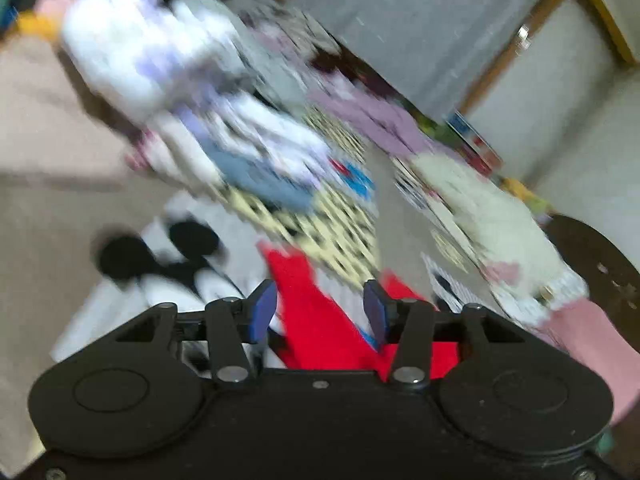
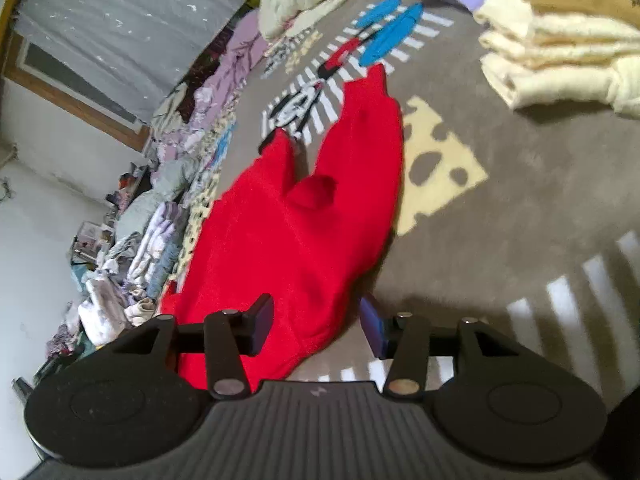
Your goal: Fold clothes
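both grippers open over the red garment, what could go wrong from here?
1. The red garment lies bunched with a bump near its middle; folding now may lock in creases.
2. Its near edge sits between the right gripper fingers without being pinched, so a re-grasp may catch only one layer.
3. The left wrist view is badly blurred, so the left gripper may close off target.
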The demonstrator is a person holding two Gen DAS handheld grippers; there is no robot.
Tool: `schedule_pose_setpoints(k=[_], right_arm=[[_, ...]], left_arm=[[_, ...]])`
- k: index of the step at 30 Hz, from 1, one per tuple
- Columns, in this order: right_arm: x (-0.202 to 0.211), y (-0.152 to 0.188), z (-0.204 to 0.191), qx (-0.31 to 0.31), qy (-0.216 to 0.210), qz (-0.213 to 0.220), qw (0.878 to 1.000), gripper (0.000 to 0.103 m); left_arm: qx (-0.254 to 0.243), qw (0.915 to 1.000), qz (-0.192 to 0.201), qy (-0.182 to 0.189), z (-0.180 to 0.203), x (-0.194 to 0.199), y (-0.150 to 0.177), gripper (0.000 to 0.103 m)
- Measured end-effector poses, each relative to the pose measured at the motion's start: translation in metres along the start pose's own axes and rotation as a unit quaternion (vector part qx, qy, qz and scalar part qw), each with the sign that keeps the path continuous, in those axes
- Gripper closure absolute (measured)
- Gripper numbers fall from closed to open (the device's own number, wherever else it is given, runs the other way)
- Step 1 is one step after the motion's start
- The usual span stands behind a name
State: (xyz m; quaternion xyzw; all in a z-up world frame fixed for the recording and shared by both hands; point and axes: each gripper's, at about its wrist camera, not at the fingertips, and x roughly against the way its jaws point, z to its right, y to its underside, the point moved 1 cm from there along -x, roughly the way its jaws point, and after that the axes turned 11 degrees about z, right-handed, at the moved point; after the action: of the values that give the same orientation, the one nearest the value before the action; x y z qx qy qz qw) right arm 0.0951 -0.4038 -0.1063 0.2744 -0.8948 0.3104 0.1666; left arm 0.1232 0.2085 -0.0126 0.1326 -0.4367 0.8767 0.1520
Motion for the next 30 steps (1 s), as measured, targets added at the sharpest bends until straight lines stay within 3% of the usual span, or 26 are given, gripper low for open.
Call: schedule_pose_setpoints(k=[4,9,15,21,27,29,30], right_arm=[[-0.016,0.007,0.006,-0.032,0.006,0.02,0.999,0.051],[-0.027,0.009,0.009,-0.03,0.033,0.045,0.998,0.05],[-0.035,-0.001,0.028,-0.053,0.024,0.067,0.996,0.052],[-0.051,-0.015,0.032,-0.031,0.015,0.074,0.997,0.057],[-0.069,-0.031,0.036,-0.01,-0.001,0.079,0.997,0.061],[-0.072,-0.033,0.038,-0.004,-0.008,0.083,0.996,0.062],[-0.073,-0.033,0.039,-0.002,-0.012,0.086,0.996,0.062]], left_arm=[[0.038,0.9975,-0.059,0.008,0.008,-0.022,0.065,0.052],[0.104,0.9917,-0.073,-0.023,-0.004,-0.046,0.1,0.051],[0.131,0.9895,-0.035,-0.05,-0.021,-0.074,0.082,0.051],[0.137,0.9879,-0.01,-0.072,-0.042,-0.116,0.05,0.055],[0.097,0.9922,-0.005,-0.078,-0.045,-0.15,0.028,0.071],[0.083,0.9934,-0.011,-0.078,-0.047,-0.158,0.025,0.101],[0.077,0.9939,-0.016,-0.077,-0.048,-0.161,0.024,0.101]])
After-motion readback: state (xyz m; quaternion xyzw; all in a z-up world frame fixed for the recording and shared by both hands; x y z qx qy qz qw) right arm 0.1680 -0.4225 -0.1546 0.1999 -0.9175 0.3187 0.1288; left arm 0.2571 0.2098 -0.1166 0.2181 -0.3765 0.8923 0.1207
